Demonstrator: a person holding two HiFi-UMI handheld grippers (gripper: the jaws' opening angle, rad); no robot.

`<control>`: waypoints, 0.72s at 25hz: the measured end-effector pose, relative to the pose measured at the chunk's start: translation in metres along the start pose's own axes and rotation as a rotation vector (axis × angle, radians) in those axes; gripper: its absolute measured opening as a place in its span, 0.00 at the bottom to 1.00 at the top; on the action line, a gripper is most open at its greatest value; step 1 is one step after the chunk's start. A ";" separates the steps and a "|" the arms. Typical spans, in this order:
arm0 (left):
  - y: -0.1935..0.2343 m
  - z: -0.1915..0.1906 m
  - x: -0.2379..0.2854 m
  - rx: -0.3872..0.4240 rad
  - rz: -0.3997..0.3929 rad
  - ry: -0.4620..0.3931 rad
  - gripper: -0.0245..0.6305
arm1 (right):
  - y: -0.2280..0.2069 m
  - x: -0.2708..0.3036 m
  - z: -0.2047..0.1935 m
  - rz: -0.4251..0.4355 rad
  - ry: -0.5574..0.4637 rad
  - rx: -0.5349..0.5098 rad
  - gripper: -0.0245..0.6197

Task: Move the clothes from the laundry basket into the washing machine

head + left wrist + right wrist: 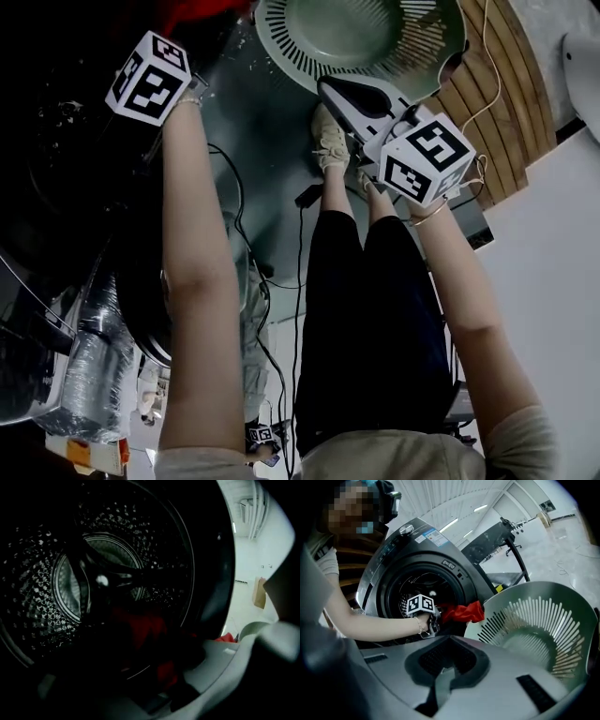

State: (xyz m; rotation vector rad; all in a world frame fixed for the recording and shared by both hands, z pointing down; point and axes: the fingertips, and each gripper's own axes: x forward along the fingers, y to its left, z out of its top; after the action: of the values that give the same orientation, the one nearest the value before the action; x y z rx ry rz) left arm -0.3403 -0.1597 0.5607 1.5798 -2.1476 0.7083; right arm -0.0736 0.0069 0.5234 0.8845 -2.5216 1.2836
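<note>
Red cloth [461, 612] hangs mid-frame at the mouth of the grey washing machine [417, 550], between the parted jaws of the left claw [433, 617]; right claw [447, 648], shut and empty, faces a green slotted basket [534, 620].

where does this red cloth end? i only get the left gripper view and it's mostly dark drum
Observer: In the right gripper view, a fold of the red cloth hangs outside the round opening of the dark grey front-loading washing machine, toward the green slotted plastic laundry basket.
Operator: anything left in there
Observer: No, that basket looks empty in both other views.
Operator: and my other hand
Observer: The right gripper is shut on nothing, by the basket's rim.
</note>
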 end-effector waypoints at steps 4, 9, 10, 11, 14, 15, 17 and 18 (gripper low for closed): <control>-0.023 -0.004 -0.043 0.048 -0.032 -0.058 0.44 | -0.001 -0.004 -0.002 -0.009 0.004 0.003 0.05; -0.107 -0.042 -0.047 0.246 -0.289 0.015 0.47 | -0.005 -0.005 -0.002 -0.019 -0.004 0.014 0.05; -0.115 -0.049 -0.041 0.256 -0.302 0.044 0.47 | -0.006 -0.005 -0.002 -0.020 -0.005 0.013 0.05; -0.119 -0.054 -0.033 0.264 -0.302 0.074 0.47 | -0.007 -0.005 -0.002 -0.023 -0.006 0.013 0.05; -0.115 -0.060 -0.015 0.304 -0.264 0.130 0.38 | -0.009 -0.004 -0.002 -0.028 -0.008 0.019 0.05; -0.111 -0.059 -0.013 0.314 -0.265 0.137 0.29 | -0.009 -0.004 -0.002 -0.027 -0.006 0.020 0.05; -0.106 -0.055 -0.016 0.312 -0.303 0.142 0.21 | -0.008 -0.003 -0.004 -0.024 0.001 0.021 0.05; -0.103 -0.054 -0.020 0.308 -0.323 0.137 0.17 | -0.007 -0.004 -0.005 -0.024 0.004 0.021 0.05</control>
State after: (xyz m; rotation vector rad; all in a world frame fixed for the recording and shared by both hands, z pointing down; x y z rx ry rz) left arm -0.2355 -0.1369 0.6102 1.9132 -1.6909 1.0372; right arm -0.0669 0.0091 0.5297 0.9127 -2.4917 1.3064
